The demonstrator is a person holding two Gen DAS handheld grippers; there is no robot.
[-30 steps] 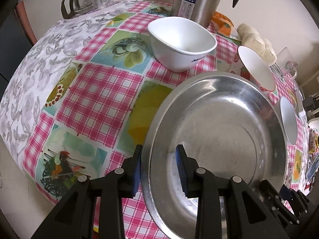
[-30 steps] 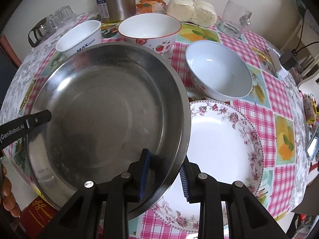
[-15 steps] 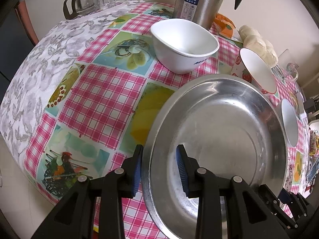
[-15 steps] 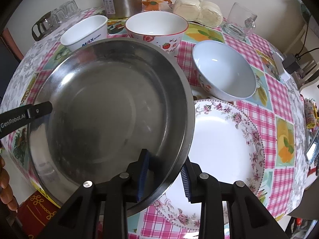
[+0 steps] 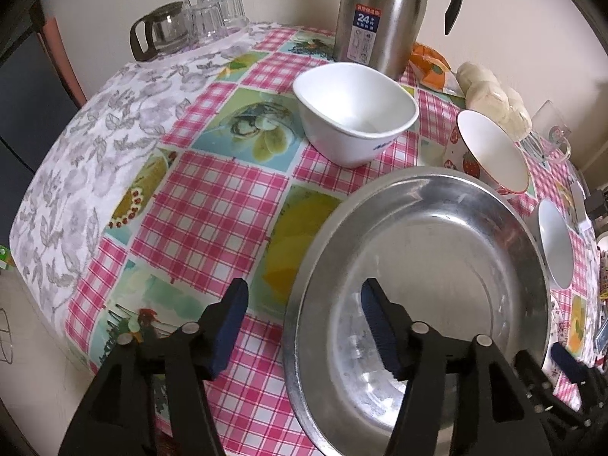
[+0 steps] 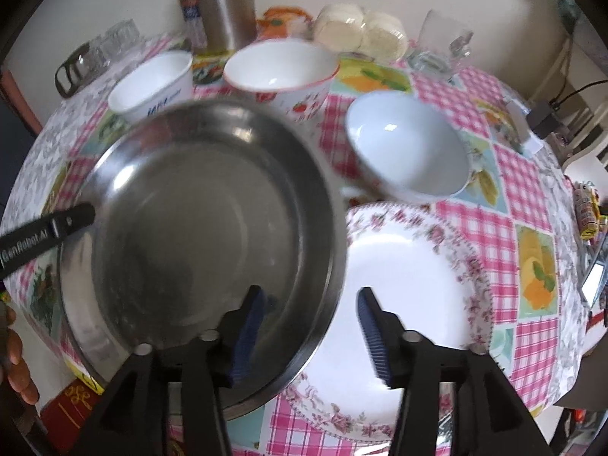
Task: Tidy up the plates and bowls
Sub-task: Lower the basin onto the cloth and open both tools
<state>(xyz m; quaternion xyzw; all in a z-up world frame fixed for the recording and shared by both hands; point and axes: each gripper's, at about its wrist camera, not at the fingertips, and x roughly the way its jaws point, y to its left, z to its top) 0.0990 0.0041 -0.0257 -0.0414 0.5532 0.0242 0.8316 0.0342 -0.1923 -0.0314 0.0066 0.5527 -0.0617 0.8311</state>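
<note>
A large steel basin (image 5: 437,277) rests on the checked tablecloth, its right side over the rim of a floral plate (image 6: 414,285); it also shows in the right wrist view (image 6: 197,228). My left gripper (image 5: 304,304) is open, its jaws either side of the basin's left rim. My right gripper (image 6: 309,304) is open, its jaws either side of the basin's right rim. A white square bowl (image 5: 353,110), a strawberry bowl (image 6: 279,72) and a pale blue bowl (image 6: 406,144) stand behind.
A steel thermos (image 5: 383,15), a glass jug (image 5: 159,34) with glasses, wrapped buns (image 6: 361,30) and a glass mug (image 6: 440,45) line the far side. The table's front edge (image 5: 49,304) is close on the left.
Both grippers have opened and let go of the steel basin's rim. The basin now rests lower, and the cameras have drawn back a little.
</note>
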